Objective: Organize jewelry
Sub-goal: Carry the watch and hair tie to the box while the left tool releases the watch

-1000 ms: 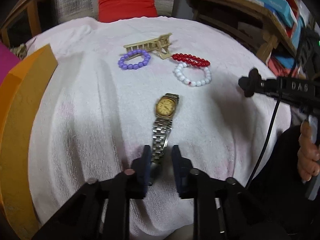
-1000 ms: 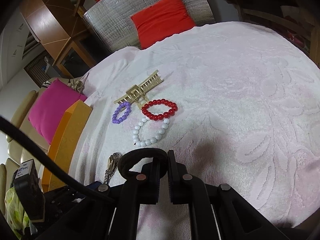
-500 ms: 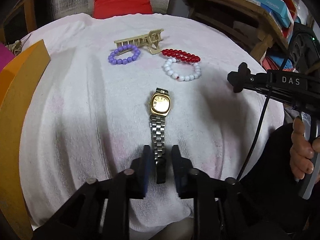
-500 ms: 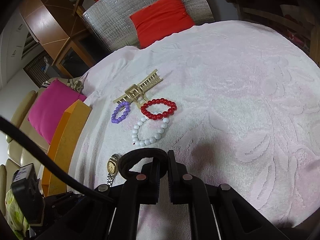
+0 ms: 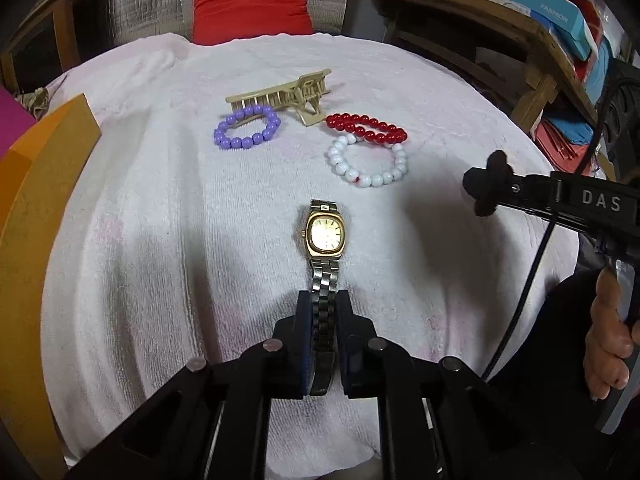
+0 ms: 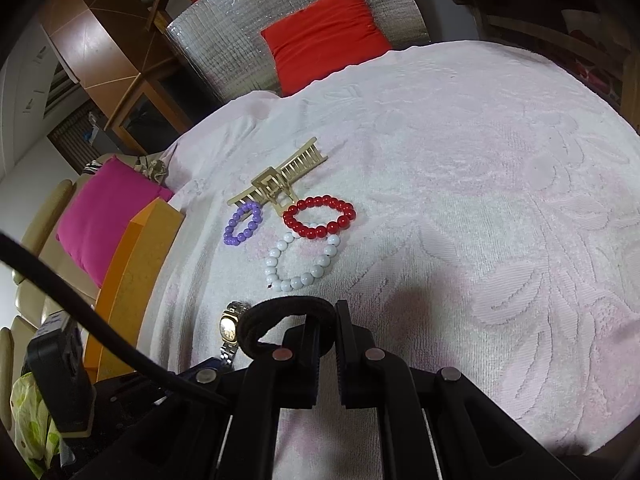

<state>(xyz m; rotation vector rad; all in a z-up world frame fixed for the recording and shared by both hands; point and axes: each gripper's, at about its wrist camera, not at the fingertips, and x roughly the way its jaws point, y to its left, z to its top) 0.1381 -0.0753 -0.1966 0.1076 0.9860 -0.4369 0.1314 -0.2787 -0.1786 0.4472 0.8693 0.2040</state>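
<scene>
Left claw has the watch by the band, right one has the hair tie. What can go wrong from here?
1. The left claw grips only the end of the metal band of the gold-faced wristwatch; the heavy face hangs far out and may swing or slip.
2. The black elastic hair tie is looped over one finger of the right claw, so it may snag at release.
3. The white bead bracelet touches the red bead bracelet; moving one may drag the other.
</scene>
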